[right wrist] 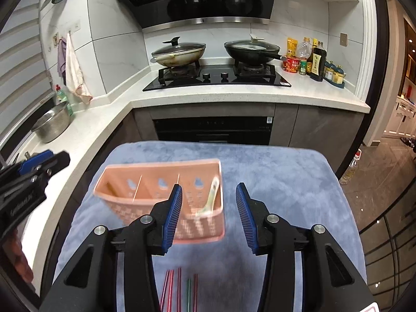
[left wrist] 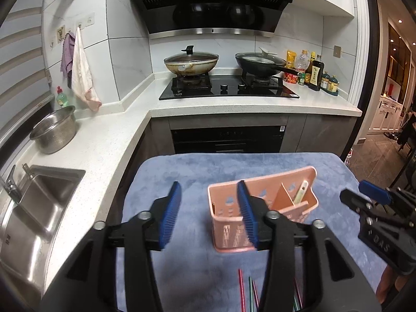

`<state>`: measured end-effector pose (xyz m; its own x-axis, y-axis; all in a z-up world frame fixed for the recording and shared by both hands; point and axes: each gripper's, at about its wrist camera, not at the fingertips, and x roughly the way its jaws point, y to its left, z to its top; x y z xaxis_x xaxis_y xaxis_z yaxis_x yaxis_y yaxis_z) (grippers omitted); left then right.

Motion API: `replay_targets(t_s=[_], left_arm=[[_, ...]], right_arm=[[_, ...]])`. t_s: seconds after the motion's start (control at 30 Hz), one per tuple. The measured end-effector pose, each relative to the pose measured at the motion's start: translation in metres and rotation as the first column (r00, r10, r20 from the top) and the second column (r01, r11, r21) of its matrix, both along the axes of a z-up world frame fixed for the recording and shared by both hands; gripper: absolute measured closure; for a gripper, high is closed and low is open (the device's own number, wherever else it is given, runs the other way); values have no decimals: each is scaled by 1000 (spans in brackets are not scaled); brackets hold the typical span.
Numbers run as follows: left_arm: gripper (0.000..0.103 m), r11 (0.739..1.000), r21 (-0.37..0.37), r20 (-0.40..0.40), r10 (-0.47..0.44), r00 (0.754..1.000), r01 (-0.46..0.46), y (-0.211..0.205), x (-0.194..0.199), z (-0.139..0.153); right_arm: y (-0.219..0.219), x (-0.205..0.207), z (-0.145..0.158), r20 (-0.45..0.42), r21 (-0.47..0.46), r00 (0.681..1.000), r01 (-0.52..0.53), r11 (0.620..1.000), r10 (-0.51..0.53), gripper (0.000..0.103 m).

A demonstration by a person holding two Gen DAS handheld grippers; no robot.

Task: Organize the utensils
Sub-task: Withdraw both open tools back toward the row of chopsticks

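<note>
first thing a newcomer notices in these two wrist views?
Probably the pink utensil caddy in the middle of the blue cloth, with one pale spoon standing in its end compartment. Next, the red and green chopsticks lying on the cloth's near edge, below the open, empty right gripper.

You face a kitchen corner: white speckled counter (left wrist: pixel 109 140) running in an L, pale marble-look wall tiles (left wrist: pixel 124 59). Black hood (left wrist: pixel 210 2) hangs over a gas hob (left wrist: pixel 228 89) carrying two lidded pans; built-in oven (left wrist: pixel 228 139) sits below in grey cabinets. To your left, a steel sink (left wrist: pixel 39 208), colander (left wrist: pixel 54 130), towels (left wrist: pixel 80 72) on wall hooks, striped blinds (left wrist: pixel 18 59). Bottles (left wrist: pixel 314 71) stand right of the hob. Far right, a dark glossy floor (left wrist: pixel 377 156) under ceiling spots.
</note>
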<state>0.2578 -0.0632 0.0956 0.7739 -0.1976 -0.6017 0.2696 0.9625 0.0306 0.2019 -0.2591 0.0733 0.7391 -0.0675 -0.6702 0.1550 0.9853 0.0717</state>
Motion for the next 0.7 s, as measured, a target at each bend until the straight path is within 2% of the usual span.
replay_targets(t_s=[0.2,0.3,0.37,0.43,0.7], left_arm=[[52,1000,13,-30,-7,1000,8,7,-35,-10],[43,1000,24,-44,1,999,0,12,-51,-17],[42,999,35,-48,3,999,-2,17,-62,-23],[42,999,47,-66,6,998,-3,25,-73,-32],[42,999,47,-187,31,982,-22,53,-108,-88]], right_arm=[[12,-50,-26,-55,-12,998,-3,1000,2,56],[17,-68,-41,-90,-9,996,-4,1000,3,56],[21,-83,-53,-115,-29,993,-4,1000,1,56],[23,-98,-68,-145,-49,989,-2,999,-5,56],[18,-139,-117,-277,-6,960,30,1000,-30,56]])
